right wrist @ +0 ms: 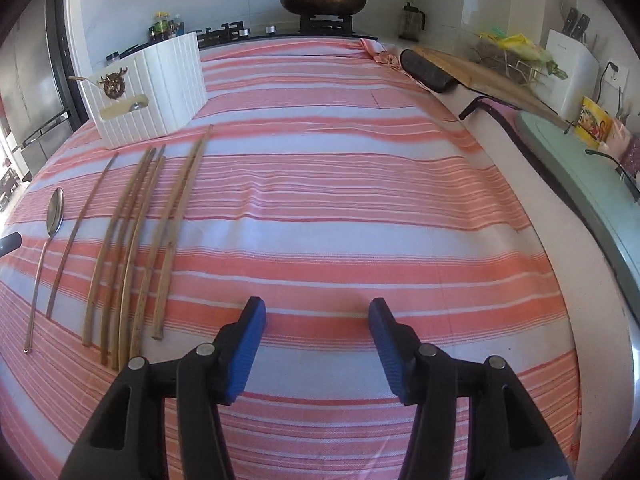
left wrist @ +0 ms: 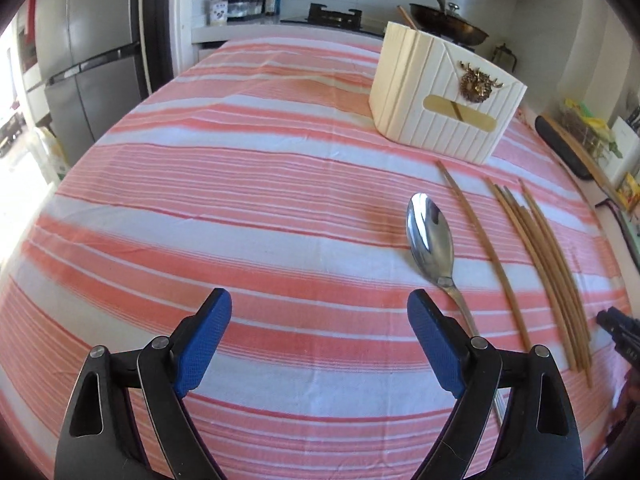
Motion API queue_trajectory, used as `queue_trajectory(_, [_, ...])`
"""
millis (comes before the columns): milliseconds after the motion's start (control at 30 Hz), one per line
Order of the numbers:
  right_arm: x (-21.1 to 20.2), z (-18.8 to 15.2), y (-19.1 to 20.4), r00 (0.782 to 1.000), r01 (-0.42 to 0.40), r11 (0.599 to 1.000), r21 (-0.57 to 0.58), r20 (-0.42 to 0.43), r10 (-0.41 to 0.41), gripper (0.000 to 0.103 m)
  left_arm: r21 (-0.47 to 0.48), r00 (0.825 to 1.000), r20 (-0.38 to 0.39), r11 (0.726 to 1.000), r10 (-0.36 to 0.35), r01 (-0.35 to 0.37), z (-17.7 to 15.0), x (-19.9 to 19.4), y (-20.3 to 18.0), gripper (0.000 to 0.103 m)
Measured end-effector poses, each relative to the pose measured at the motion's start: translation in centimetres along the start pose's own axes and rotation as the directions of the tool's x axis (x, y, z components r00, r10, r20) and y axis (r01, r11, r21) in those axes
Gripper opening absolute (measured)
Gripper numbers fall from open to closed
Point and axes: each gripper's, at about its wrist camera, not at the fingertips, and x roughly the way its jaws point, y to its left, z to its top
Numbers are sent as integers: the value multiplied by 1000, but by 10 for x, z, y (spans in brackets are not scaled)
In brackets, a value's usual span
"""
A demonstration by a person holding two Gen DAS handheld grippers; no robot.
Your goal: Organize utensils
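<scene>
Item, left gripper [left wrist: 320, 344]: I hold it with jaws spread wide and nothing between them, over bare striped cloth on the desk [left wrist: 240, 184].

Item, steel spoon [left wrist: 430, 236]: lies flat on the cloth, just right of my left gripper's right finger, bowl toward the white utensil holder [left wrist: 444, 96], handle running back past that finger. Long axis roughly in line with the way the gripper looks, so I judge a short shift right would put the jaws across the handle.

Item, single chopstick [left wrist: 486, 252]: next right of the spoon, parallel to it, apart from it.

Item, bundle of wooden chopsticks [right wrist: 136, 248]: farther right again, fanned slightly, thin ends toward the holder, butt ends toward me.

Item, right gripper [right wrist: 316, 344]: jaws partly apart, empty, over bare cloth. The bundle lies to its left, butt ends nearest the left finger; this hand is the nearer one for the chopsticks, the left hand for the spoon.
</scene>
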Motion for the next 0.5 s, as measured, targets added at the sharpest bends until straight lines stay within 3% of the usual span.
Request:
queue_trajectory(200, [5, -1, -4, 1000, -5, 1000, 18, 8, 5, 64, 0, 996, -30, 996, 87, -87, 3, 9, 4, 90])
queue_trajectory(367, [6, -4, -4, 1000, -12, 1000, 20, 9, 11, 67, 49, 985, -110, 991, 130, -126, 2, 11, -1, 91])
queue_trajectory(500, [6, -5, -3, 1000, -12, 1000, 20, 10, 11, 67, 66, 977, -136, 985, 164, -156, -6, 10, 1, 98])
